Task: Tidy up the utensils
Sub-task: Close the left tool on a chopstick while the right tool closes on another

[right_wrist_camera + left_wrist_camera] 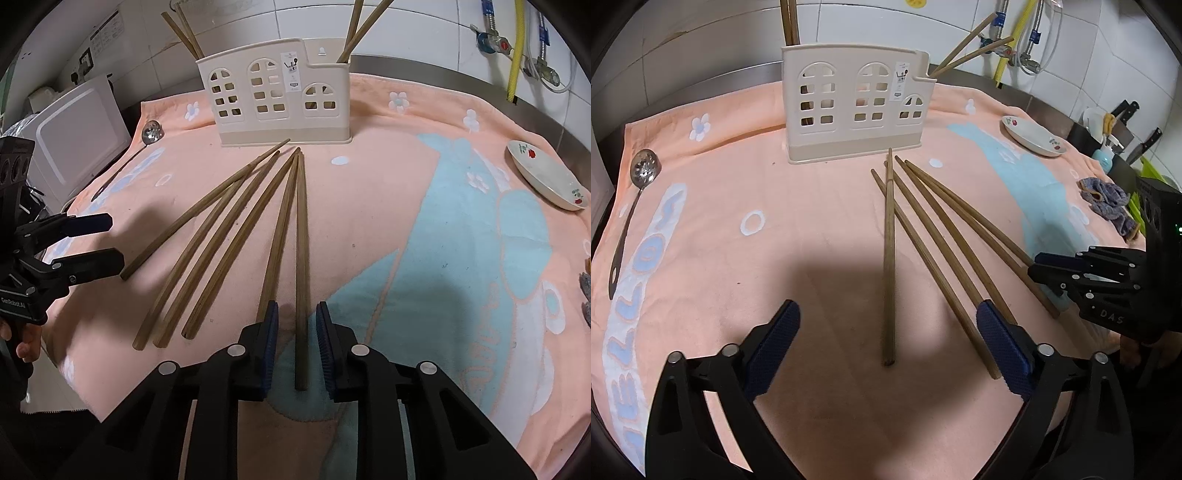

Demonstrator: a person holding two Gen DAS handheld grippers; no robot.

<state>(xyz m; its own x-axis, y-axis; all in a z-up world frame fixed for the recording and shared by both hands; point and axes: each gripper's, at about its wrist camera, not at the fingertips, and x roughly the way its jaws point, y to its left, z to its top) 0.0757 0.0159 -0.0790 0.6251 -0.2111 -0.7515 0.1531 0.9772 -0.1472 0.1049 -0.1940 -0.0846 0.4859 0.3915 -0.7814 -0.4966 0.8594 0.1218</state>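
Straddling one chopstick [301, 258] whose long axis points at the holder [280, 96], the right claw [297, 345] stands narrowed, not yet gripping; left claw [886, 343] wide open.

A home kitchen. White wall tiles [424, 44] run behind a steel-edged table [1015, 92], with water valves and hoses [1027, 48] at the upper right. Knives [1126, 110] stand at the right edge, a white appliance [77, 136] at the left, and a flowered dish [546, 181] and cutlery holder [853, 103] sit on a peach towel [738, 192].
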